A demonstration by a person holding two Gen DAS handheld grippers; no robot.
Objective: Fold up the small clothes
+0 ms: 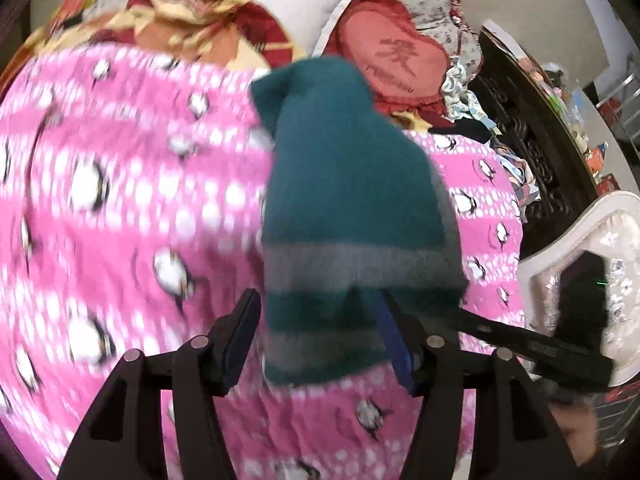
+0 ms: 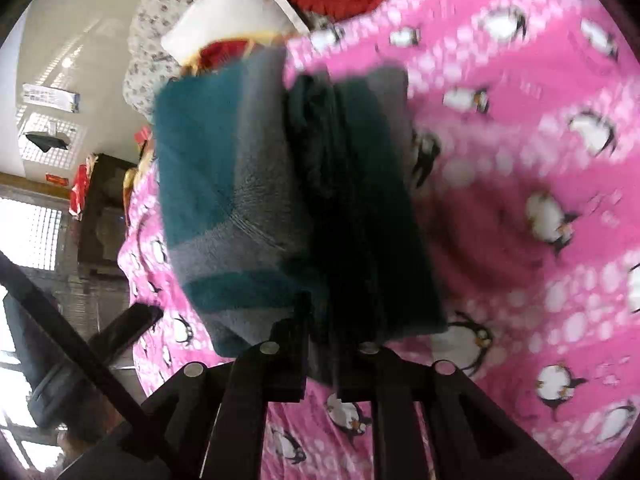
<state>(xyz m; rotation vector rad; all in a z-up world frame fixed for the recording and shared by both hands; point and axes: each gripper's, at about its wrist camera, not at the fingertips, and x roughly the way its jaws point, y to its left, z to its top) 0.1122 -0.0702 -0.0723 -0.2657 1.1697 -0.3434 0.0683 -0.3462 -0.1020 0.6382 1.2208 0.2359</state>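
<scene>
My right gripper [image 2: 320, 360] is clamped on the teal sock [image 2: 256, 184], already doubled over. My left gripper [image 1: 316, 344] stands apart around its cuff, not pressing. Laying it down remains.

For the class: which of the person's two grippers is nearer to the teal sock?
Right. The right gripper is shut on the teal sock, holding it above the pink blanket. The left gripper stands open around the sock's striped end, its pads not pressing it.
</scene>
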